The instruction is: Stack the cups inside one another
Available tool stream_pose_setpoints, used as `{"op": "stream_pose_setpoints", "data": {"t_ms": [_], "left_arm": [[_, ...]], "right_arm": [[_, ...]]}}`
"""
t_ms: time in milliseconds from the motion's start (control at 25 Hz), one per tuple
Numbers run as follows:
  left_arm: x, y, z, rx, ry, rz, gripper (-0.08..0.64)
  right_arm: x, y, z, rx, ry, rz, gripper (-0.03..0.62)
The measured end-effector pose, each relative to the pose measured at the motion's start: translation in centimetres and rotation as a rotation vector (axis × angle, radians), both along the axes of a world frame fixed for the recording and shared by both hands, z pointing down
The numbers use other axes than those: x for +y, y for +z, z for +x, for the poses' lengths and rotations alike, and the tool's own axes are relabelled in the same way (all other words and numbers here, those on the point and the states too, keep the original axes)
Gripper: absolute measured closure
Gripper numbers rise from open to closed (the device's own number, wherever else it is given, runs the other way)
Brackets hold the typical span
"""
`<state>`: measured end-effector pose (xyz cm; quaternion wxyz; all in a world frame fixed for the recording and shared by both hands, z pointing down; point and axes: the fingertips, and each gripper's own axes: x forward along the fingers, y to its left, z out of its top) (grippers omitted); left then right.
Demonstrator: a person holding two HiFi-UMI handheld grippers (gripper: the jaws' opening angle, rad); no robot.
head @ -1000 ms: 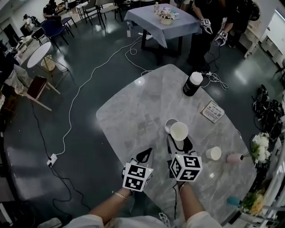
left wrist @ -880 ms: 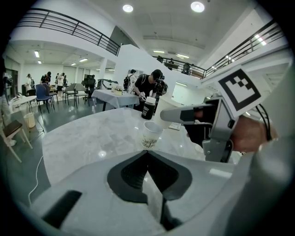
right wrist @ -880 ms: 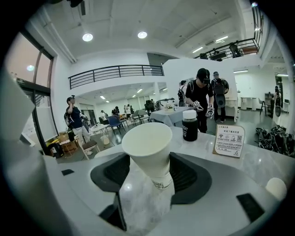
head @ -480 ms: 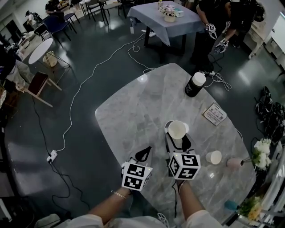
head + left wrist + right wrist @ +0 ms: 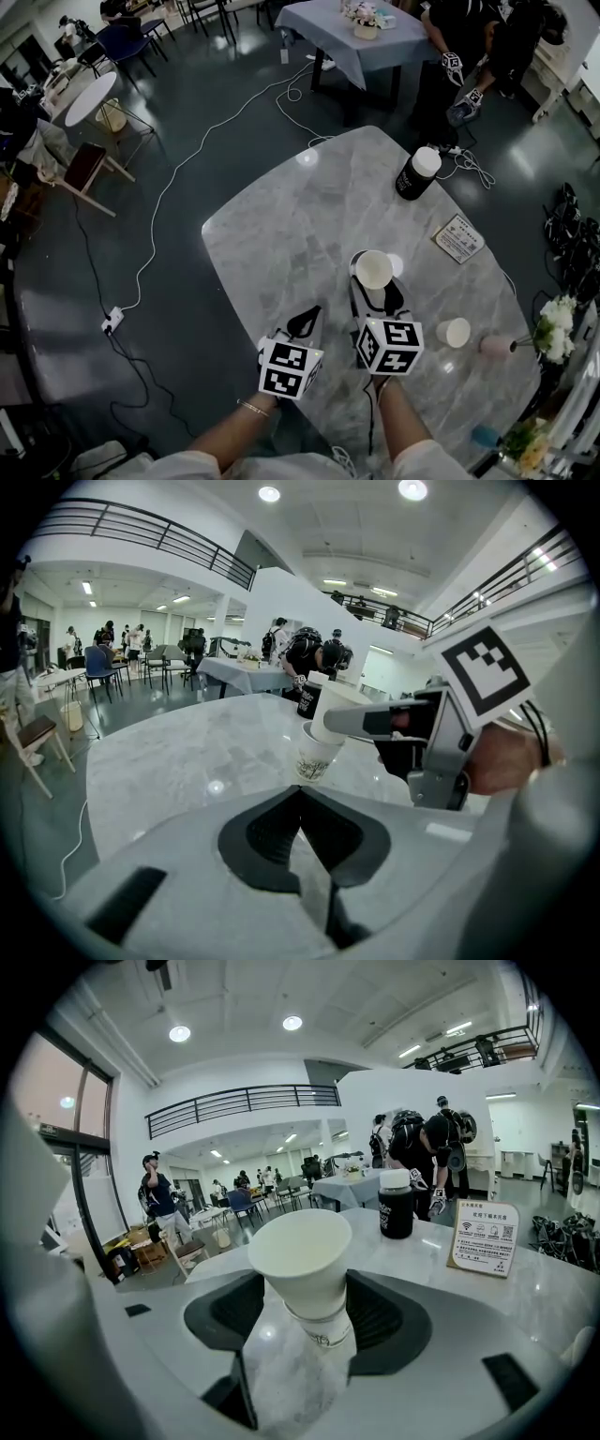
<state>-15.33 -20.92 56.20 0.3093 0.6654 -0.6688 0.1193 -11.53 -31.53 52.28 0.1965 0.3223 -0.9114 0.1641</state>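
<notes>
Right gripper (image 5: 314,1302) is clamped on a white cup (image 5: 302,1251), jaws pressing both sides of its lower wall, mouth up. That cup's base is inside the rim of a printed cup (image 5: 312,758) that stands on the marble table (image 5: 281,234), centre of the head view. From the left gripper view the white cup looks tilted and only partly in, so I'd judge the first nesting is under way but not seated. Left gripper (image 5: 302,794) has its jaws together with nothing between them and hovers low over the table at lower centre, just left of the right one, not touching any cup. Remaining, as I read it: push the white cup down and let go, then add the loose ones. Second white cup (image 5: 454,332) stands at lower right of the head view, and a pink cup (image 5: 494,347) is just beside it to the right; can't tell if the pink one is upright or lying down. Count: four cups for sure, two white, one printed, one pink. Teal thing (image 5: 478,436) at the bottom right edge may be a fifth; too small to tell. Also one dark bottle (image 5: 415,174) with a white lid at upper right of the table, one sign card (image 5: 458,238) on the right. Two grippers.
</notes>
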Motion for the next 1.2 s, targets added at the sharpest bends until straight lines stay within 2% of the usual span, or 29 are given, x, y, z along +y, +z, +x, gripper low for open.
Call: {"op": "stream_pose_setpoints", "data": {"t_ms": [560,1200], "left_arm": [[0.4,0.4,0.1,0.004,-0.013,-0.01,0.56],[1.3,-0.1,0.4,0.006,-0.013,0.001,0.56]], "right_arm": [[0.4,1.5,0.1,0.043,-0.021,-0.012,0.333],[1.0,0.9,1.5,0.04,0.039,-0.005,0.336]]}}
